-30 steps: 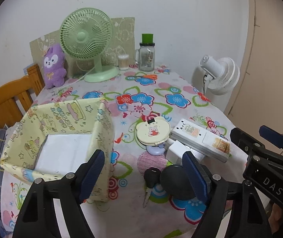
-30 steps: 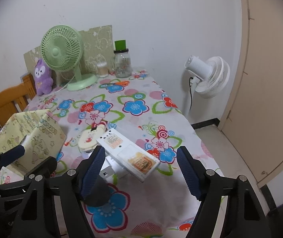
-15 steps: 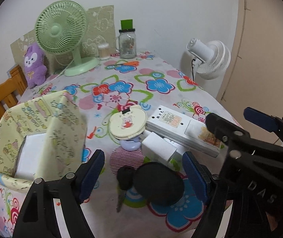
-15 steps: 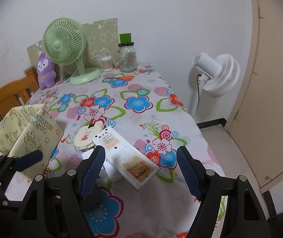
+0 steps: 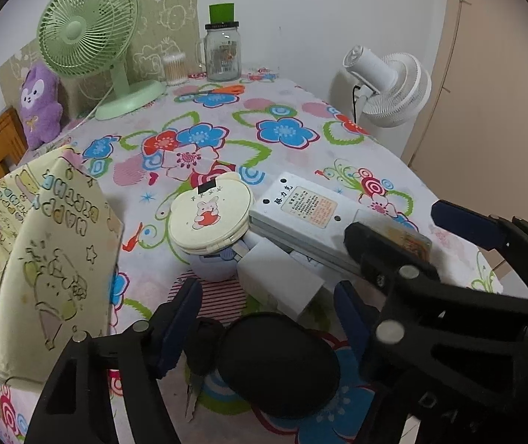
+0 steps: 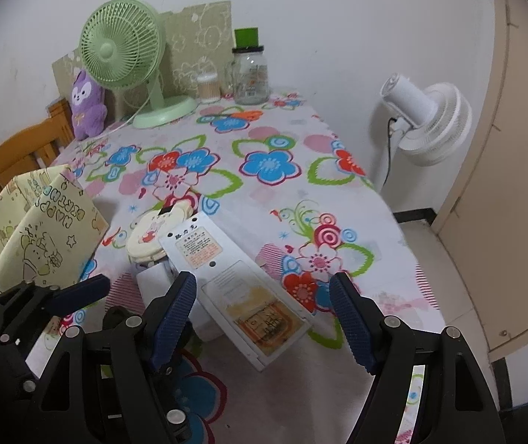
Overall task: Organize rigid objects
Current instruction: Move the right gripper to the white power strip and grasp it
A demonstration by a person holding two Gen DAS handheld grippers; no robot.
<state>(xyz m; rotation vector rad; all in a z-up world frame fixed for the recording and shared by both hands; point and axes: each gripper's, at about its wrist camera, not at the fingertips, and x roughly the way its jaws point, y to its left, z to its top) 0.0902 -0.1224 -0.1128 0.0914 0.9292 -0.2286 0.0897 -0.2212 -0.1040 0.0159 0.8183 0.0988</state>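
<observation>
**Both grippers close in on the cluster of rigid objects at the near edge of the tabletop**

Compared with one second earlier, the left wrist view has swung rightward and dropped lower: the yellow fabric bin, formerly open to view with its white floor visible, now shows mainly its outer wall at the left margin. The left gripper hangs with its jaws spread, bracketing the black oval case and the black-headed key lying just beside it; whether either pad touches them cannot be told. The right gripper has advanced likewise, so that its jaws, also spread and holding nothing, now straddle the near end of the white power strip, which lies face down and tilted, propped on the white adapter. The round cream compact rests partly on a pale lilac object and touches the strip's far end. All these items remain on the floral tabletop, none yet in the bin.

The shift suggests that approach is ending and first grasps are imminent, one per hand. Progress on the task is judged early. The stacked, leaning arrangement poses a risk: lifting the strip may disturb the adapter or the compact beside it.
</observation>
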